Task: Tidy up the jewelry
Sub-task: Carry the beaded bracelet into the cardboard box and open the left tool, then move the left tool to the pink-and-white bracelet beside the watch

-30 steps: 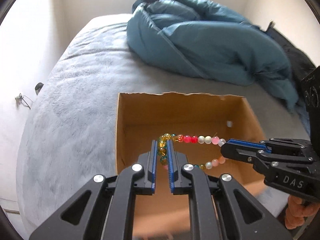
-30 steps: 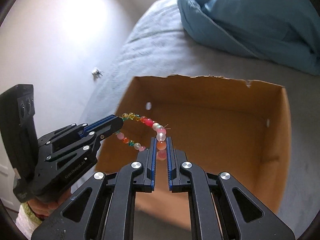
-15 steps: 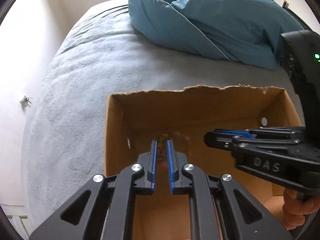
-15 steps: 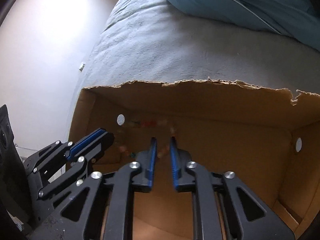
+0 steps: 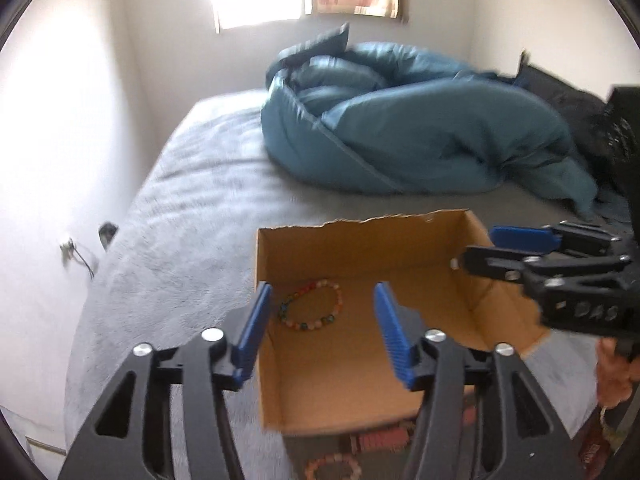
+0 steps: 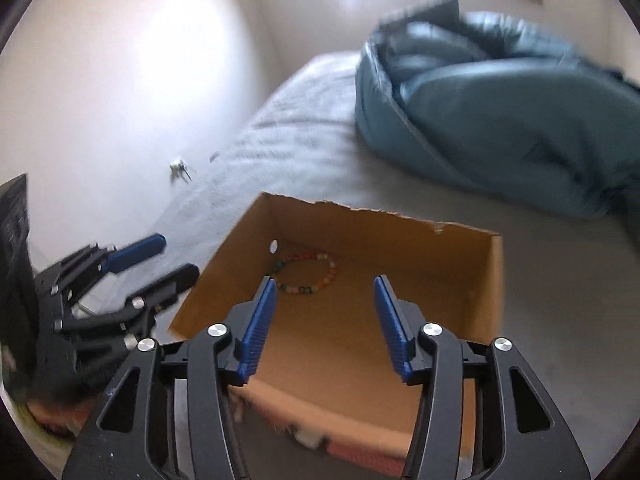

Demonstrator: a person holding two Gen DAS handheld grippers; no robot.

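The left gripper point(image 5: 320, 320) hangs above the near edge of the cardboard box point(image 5: 360, 248), its jaws opening and nothing between the blue pads. The right gripper point(image 6: 324, 316) does the same from the other side — jaws spreading, empty, touching nothing. The beaded bracelet point(image 5: 310, 309) lies flat on the box floor, in the far left corner near a small hole in the wall. The box sits on a grey bed point(image 5: 192, 216), with a crumpled blue duvet point(image 5: 420, 132) well beyond it. Another bracelet point(image 5: 332, 465) lies on the bed in front of the box — blurred.
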